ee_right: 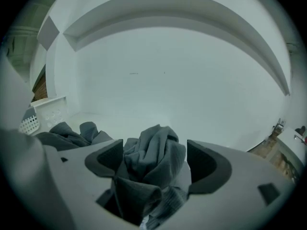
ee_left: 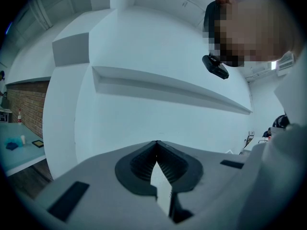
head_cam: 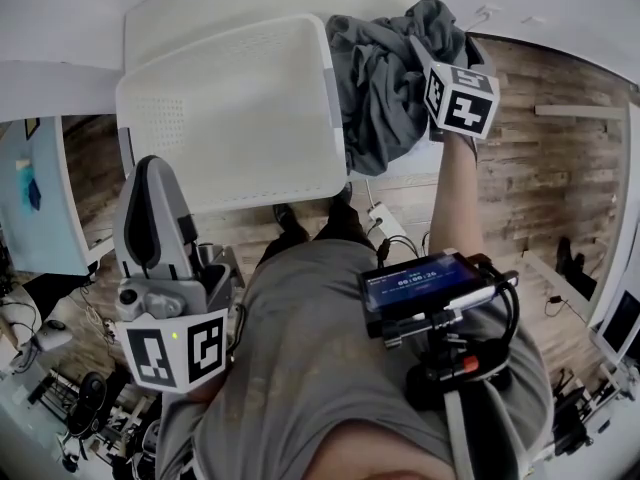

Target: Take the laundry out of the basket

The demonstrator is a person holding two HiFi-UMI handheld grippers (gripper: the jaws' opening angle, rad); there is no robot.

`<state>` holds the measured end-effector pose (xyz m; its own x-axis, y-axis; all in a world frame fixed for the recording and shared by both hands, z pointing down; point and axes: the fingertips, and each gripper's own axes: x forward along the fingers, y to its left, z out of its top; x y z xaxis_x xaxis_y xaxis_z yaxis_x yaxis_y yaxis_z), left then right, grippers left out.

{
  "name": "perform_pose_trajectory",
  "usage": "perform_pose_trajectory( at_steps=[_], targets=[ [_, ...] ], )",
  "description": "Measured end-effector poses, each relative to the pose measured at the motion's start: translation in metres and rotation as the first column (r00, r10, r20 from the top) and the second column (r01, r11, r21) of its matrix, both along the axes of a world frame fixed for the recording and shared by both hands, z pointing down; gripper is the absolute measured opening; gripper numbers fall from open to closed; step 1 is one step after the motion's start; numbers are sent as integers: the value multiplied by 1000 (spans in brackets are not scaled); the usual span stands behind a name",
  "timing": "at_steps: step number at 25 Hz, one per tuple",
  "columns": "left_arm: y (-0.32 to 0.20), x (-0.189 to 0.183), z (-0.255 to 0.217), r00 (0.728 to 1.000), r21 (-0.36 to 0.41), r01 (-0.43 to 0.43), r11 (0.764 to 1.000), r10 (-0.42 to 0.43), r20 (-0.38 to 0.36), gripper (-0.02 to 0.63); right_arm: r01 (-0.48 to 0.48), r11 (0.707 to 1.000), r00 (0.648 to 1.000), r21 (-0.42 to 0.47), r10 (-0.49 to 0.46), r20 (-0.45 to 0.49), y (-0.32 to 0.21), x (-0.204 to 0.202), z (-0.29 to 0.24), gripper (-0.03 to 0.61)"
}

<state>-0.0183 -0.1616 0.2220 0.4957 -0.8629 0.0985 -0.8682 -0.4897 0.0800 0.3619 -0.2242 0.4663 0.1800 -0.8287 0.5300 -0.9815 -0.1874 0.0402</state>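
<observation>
The white laundry basket [head_cam: 230, 108] stands on a white table [head_cam: 200, 8], and its inside shows bare. A crumpled dark grey garment [head_cam: 380, 88] lies heaped on the table just right of the basket. My right gripper [head_cam: 425, 53] reaches over that heap. In the right gripper view its jaws [ee_right: 156, 159] stand wide apart, with a bunched fold of the garment [ee_right: 153, 147] between them and not squeezed. The basket's perforated corner [ee_right: 45, 111] shows at far left. My left gripper [head_cam: 150, 168] is held low by the person's left side, away from the table. Its jaws [ee_left: 156, 143] meet at the tips with nothing between them.
Wooden floor [head_cam: 540, 168] lies to the right of the table, with a power strip and cable [head_cam: 385, 223] under the table's front edge. A device with a lit screen [head_cam: 420, 288] hangs on the person's chest. A pale desk [head_cam: 30, 208] stands at left.
</observation>
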Motion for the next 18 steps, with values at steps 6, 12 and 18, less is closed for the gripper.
perform_pose_trajectory(
  at_steps=[6,12,18],
  targets=[
    [-1,3,1,1000,1,-16,1000,16,-9,8,40,993,998,111,-33,-62,0,-14,-27,410],
    [2,2,0,999,14,-25,1000,25,-22,8,126,966,990,225,-109,-90,5,-39,-70,410],
    [11,-22,-5,998,41,-32,999,34,-48,8,177,915,982,364,-142,-121,28,-85,-136,383]
  ],
)
